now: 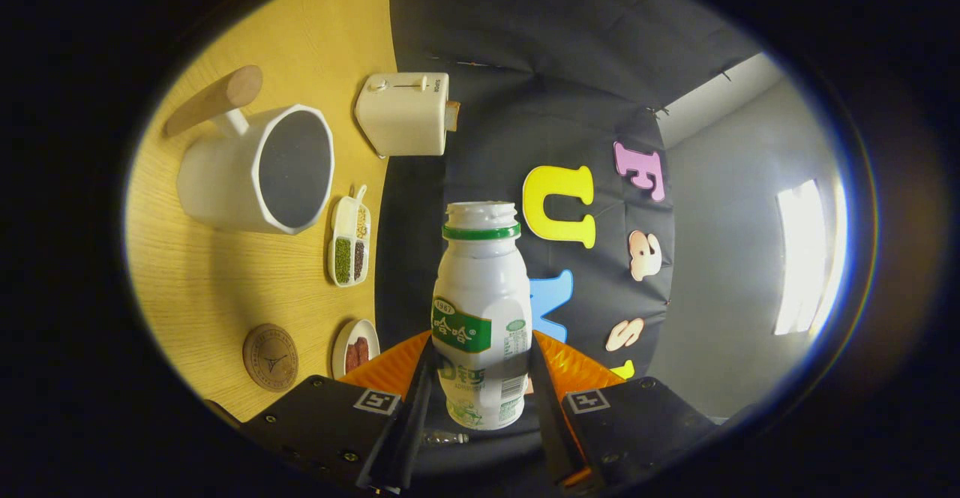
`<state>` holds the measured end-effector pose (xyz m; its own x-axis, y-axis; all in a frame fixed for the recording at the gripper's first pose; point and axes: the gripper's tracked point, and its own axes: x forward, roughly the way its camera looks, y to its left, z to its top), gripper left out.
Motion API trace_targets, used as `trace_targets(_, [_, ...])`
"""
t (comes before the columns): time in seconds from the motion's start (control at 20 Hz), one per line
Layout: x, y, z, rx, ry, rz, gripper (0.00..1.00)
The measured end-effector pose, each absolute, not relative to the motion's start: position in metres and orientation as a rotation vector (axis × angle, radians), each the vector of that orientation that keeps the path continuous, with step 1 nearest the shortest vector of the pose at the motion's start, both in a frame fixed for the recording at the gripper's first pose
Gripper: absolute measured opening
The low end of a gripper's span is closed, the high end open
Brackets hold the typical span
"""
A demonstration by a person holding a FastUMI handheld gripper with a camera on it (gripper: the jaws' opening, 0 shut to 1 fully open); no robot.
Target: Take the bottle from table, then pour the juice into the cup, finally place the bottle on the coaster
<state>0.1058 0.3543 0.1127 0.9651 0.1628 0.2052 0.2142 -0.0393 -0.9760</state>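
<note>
My gripper [480,385] clamps the rolled bottle [481,318], mouth aimed past the cup [259,169]; I judge juice could spill onto the tabletop [202,288].

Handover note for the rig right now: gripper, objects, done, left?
Hand-held gripper: shut on the white plastic juice bottle with green label, fingers pressing both its sides.
Bottle is lifted off the wooden table, the camera view rolled sideways, its mouth open.
White faceted cup with wooden handle stands on the table, apart from the bottle.
Round brown coaster lies bare, near the fingers.
Done: pick-up.
Left: pour into cup (pour status unclear), set bottle on coaster.
</note>
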Motion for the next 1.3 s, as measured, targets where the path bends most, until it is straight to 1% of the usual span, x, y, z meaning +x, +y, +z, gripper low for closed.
trace_targets(1.3, [0.1094,0.3622,0.1157,-1.725,-0.346,-0.057,0.66])
